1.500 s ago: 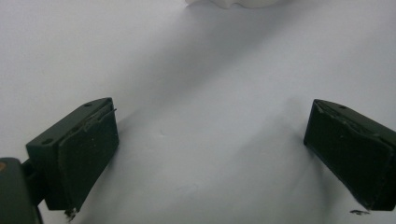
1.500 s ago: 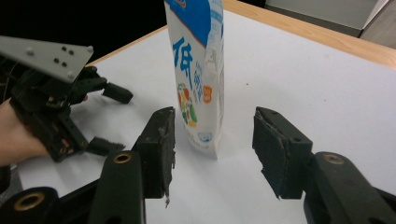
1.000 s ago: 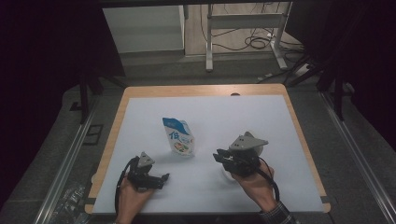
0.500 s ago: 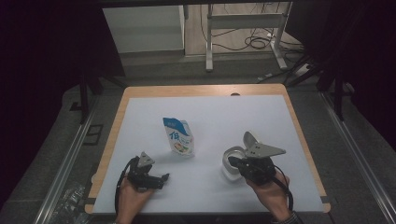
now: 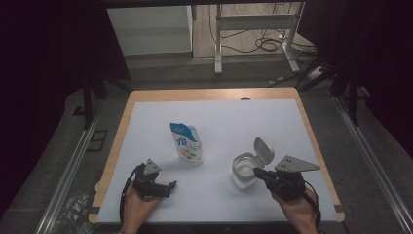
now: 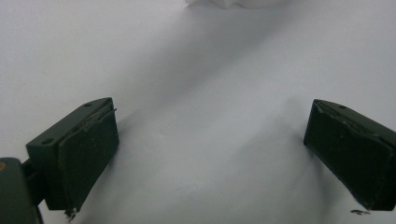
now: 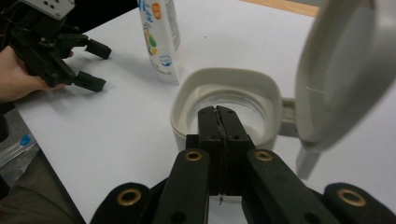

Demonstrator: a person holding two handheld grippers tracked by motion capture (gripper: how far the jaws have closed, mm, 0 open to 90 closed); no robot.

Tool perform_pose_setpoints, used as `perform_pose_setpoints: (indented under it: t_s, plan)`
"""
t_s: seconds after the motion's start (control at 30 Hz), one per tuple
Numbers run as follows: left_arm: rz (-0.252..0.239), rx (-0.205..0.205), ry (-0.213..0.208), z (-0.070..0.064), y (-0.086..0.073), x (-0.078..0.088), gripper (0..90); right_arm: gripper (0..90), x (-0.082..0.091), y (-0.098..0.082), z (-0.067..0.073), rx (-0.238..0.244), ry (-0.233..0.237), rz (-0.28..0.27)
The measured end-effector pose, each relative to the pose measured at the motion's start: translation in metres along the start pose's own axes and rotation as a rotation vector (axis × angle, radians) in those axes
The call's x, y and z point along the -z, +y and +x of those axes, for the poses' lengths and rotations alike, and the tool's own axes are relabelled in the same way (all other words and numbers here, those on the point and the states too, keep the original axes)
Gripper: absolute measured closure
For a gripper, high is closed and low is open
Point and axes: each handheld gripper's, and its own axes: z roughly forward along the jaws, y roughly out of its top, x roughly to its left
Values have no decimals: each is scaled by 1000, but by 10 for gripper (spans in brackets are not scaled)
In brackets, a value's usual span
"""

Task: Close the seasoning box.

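Note:
A white tub (image 5: 242,170) stands on the white sheet at the front right, its hinged lid (image 5: 263,148) flipped up and open. In the right gripper view the tub's rim (image 7: 187,93) curves around my jaw tips and the lid (image 7: 341,70) rises at the right. My right gripper (image 5: 260,174) (image 7: 217,111) is shut, its tips over the tub's near rim with nothing seen between them. A blue-and-white pouch (image 5: 186,143) (image 7: 159,32) stands upright at mid table. My left gripper (image 5: 170,185) (image 6: 210,154) (image 7: 95,65) rests open on the sheet at the front left, nothing between its jaws.
The white sheet (image 5: 219,122) covers a wooden table (image 5: 209,94) whose edge shows at the back and sides. A clear plastic bag (image 5: 73,204) lies off the table's front left corner. Desk legs and cables (image 5: 263,44) stand on the floor beyond.
My right gripper has drawn back to the right and toward the person, uncovering the tub, whose lid now stands open. The left gripper and the pouch have not moved.

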Motion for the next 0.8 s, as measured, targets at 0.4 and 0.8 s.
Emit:
perform_pose_setpoints:
  t_s: [0.4, 0.8]
  plan:
    - [0, 0, 0, 0, 0, 0, 31, 884, 10, -10, -16, -29, -61, 1]
    - [0, 0, 0, 0, 0, 0, 32, 883, 13, -15, -39, -69, -130, -11]
